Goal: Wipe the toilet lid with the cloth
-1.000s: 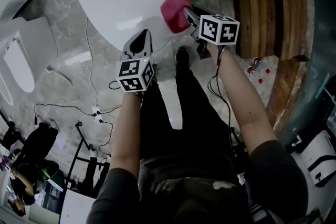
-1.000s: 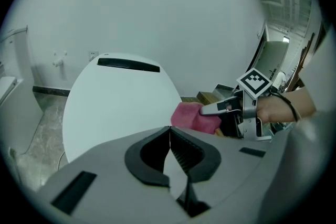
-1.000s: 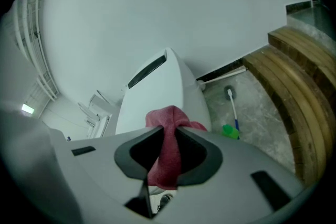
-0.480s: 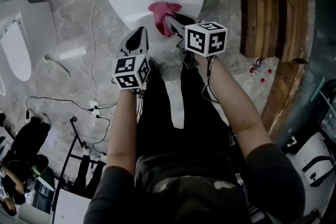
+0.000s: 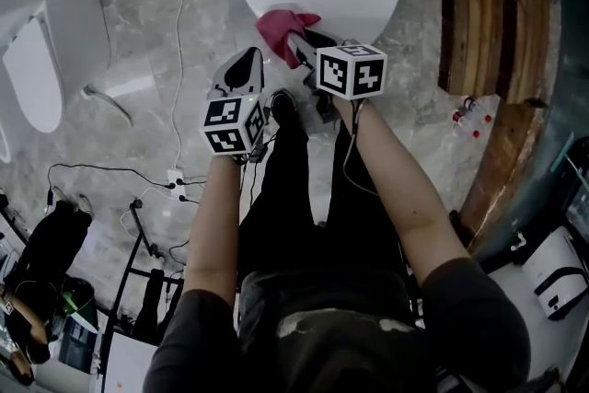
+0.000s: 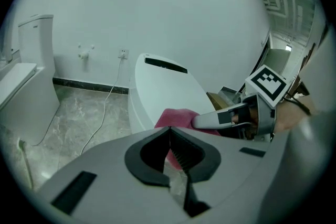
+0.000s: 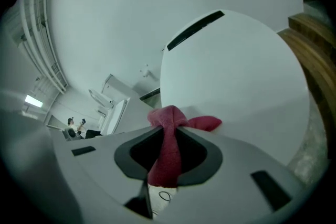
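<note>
Left tongs [image 5: 246, 62] pressed together and empty, right tongs [image 5: 296, 41] clamped tight, both held forward, angled downward.

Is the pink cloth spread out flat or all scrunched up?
Scrunched up: the cloth is bunched into a strip pinched in the right hand-held gripper.

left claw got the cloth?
No, the left claw is shut with nothing in it; the pink cloth is pinched in the right claw.
</note>
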`<act>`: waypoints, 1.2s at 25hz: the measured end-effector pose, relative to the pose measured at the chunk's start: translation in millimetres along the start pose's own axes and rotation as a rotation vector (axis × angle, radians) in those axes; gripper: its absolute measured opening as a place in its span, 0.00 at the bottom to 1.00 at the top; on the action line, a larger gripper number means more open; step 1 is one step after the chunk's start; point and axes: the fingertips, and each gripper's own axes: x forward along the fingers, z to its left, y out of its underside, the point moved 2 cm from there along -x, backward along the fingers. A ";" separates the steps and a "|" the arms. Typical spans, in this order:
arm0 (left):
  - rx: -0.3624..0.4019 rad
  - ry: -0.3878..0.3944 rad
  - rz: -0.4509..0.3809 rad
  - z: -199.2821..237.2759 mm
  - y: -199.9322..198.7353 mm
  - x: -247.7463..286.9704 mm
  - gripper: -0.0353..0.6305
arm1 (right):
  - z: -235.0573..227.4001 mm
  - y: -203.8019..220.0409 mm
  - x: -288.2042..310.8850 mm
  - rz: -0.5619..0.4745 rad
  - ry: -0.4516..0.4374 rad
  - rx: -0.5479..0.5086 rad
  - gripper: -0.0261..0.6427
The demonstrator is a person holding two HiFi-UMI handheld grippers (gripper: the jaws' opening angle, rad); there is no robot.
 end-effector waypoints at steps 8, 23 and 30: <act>0.015 0.026 0.028 -35.0 19.4 13.1 0.07 | -60.0 8.2 -41.8 -0.022 0.069 0.045 0.14; 0.026 0.039 -0.005 -163.1 13.4 56.7 0.07 | -169.1 -64.2 -143.2 -0.109 0.117 0.008 0.14; 0.033 -0.012 -0.083 -196.0 -18.2 39.9 0.07 | -149.7 -86.2 -187.3 -0.155 0.024 -0.017 0.14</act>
